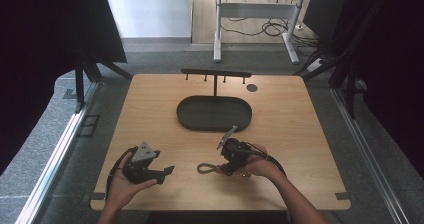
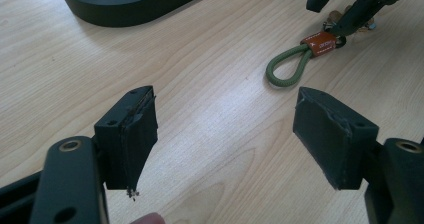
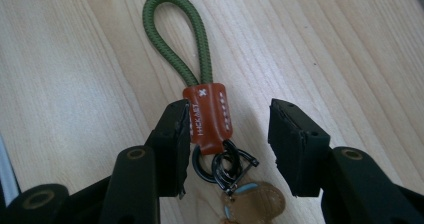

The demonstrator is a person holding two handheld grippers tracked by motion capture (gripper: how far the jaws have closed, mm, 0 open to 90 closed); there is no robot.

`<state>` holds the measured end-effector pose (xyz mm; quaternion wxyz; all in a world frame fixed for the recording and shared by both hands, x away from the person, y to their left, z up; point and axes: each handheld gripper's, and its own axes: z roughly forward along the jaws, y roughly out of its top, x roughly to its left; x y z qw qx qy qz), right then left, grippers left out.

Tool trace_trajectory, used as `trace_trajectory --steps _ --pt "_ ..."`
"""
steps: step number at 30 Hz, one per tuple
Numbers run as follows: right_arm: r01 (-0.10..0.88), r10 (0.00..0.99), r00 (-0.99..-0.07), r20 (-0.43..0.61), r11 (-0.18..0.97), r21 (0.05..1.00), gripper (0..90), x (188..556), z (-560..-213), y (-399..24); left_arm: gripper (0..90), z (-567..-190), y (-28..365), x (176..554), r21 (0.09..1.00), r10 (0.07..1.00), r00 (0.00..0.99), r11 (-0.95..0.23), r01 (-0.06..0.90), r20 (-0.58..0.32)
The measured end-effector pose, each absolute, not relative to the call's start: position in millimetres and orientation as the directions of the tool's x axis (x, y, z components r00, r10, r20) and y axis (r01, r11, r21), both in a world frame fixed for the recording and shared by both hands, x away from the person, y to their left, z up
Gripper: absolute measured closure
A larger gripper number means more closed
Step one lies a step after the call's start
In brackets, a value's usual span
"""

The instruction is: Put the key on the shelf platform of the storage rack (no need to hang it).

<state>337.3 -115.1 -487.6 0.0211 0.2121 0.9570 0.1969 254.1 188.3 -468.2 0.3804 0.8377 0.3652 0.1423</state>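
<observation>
A keychain (image 1: 205,168) lies on the wooden table (image 1: 290,114). It has an olive cord loop (image 3: 175,34), a brown leather band (image 3: 207,115), dark metal rings (image 3: 225,164) and a tan tag. My right gripper (image 3: 229,113) straddles the leather band. Its left pad touches the band's edge, while the right pad stands off with a clear gap. In the high view this right gripper (image 1: 220,170) sits at the front centre. My left gripper (image 1: 166,174) rests at the front left, open and with nothing between its fingers (image 2: 127,134). The keychain (image 2: 287,66) lies beyond it.
A dark oval tray (image 1: 185,119) sits mid-table, and its rim (image 2: 125,11) appears in the left gripper view. Behind the tray stands a black T-shaped rack (image 1: 215,74) with small pegs. A round dark grommet (image 1: 252,88) sits near the far edge.
</observation>
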Motion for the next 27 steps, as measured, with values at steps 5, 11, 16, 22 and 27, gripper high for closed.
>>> trace_trajectory --steps 5,11,16,22,27 --pt "0.383 0.398 -0.917 0.042 0.843 0.379 52.5 337.1 -489.9 -111.3 26.0 -467.8 188.5 254.0 0.743 0.72 0.693 -0.442 0.502 -0.04" --pt "0.376 0.386 -0.921 0.048 0.851 0.368 54.1 336.6 -491.9 -106.5 26.0 -467.6 189.0 254.0 0.743 0.72 0.693 -0.442 0.502 -0.04" --pt "0.368 0.376 -0.925 0.048 0.863 0.347 55.2 335.8 -495.0 -103.3 26.0 -467.6 189.3 254.0 0.744 0.72 0.693 -0.442 0.501 -0.039" --pt "0.361 0.37 -0.928 0.04 0.871 0.332 57.0 335.0 -498.5 -99.9 26.0 -467.6 189.5 254.1 0.744 0.72 0.693 -0.442 0.501 -0.04" --pt "0.357 0.365 -0.931 0.034 0.881 0.311 58.2 334.4 -502.5 -97.5 26.0 -467.1 190.3 254.0 0.746 0.72 0.693 -0.441 0.499 -0.038"
